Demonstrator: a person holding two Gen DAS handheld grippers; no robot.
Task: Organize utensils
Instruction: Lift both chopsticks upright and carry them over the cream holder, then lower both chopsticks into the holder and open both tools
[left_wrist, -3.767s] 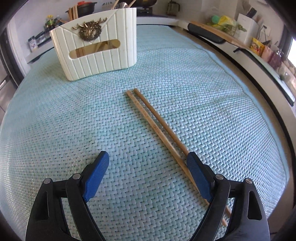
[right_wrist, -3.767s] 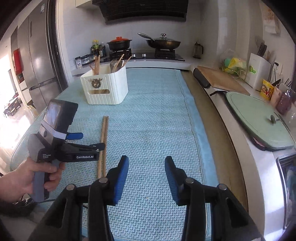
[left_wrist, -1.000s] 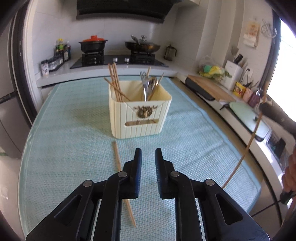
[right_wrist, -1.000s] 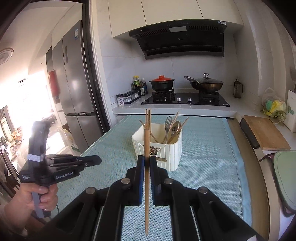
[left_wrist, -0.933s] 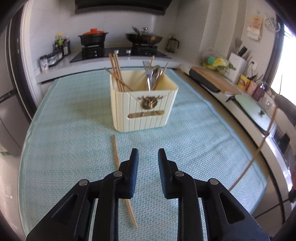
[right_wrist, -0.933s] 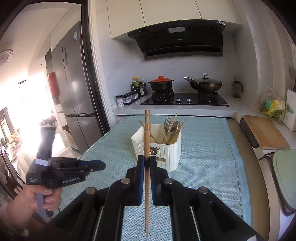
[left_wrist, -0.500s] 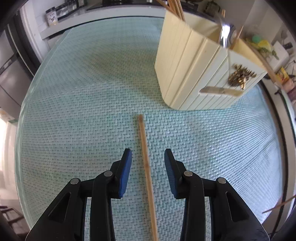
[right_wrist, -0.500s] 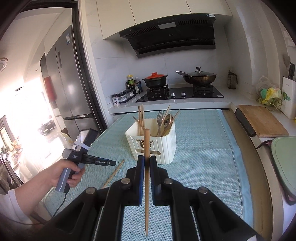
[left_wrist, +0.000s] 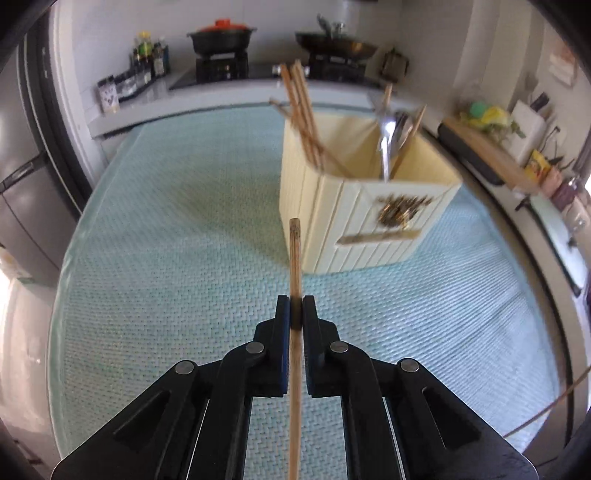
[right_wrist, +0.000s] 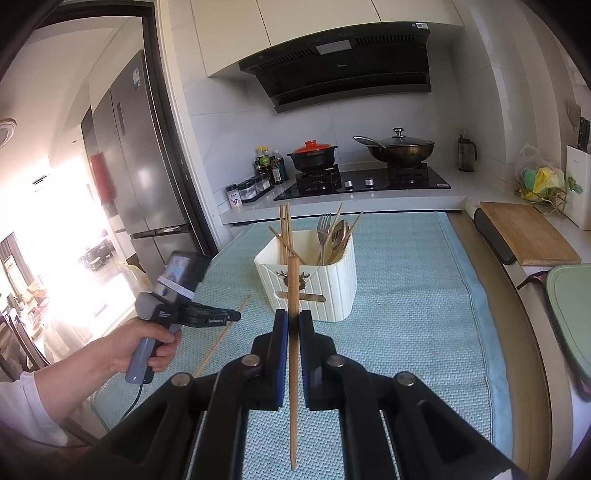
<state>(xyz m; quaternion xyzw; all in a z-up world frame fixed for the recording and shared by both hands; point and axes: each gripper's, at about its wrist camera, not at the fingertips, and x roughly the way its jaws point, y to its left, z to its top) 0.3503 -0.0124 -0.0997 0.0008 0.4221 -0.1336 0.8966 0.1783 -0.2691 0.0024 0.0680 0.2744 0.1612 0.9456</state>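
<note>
1. Wooden chopsticks are held one to each gripper: the left gripper (left_wrist: 294, 308) is clamped on the left chopstick (left_wrist: 295, 258), and the right gripper (right_wrist: 293, 321) is pinched tight on the right chopstick (right_wrist: 293, 295).
2. Both sticks are carried clear of the teal mat (left_wrist: 166, 229), each standing roughly upright between its fingers.
3. The cream utensil holder (right_wrist: 325, 288) stands on the mat ahead of both grippers, already stocked with chopsticks on its left side and a fork and spoons on its right.
4. The step in hand is judged to be the carry toward the holder.
5. Next, each stick should be brought over the chopstick side, tipped downward, and released only once its end is inside the rim.
</note>
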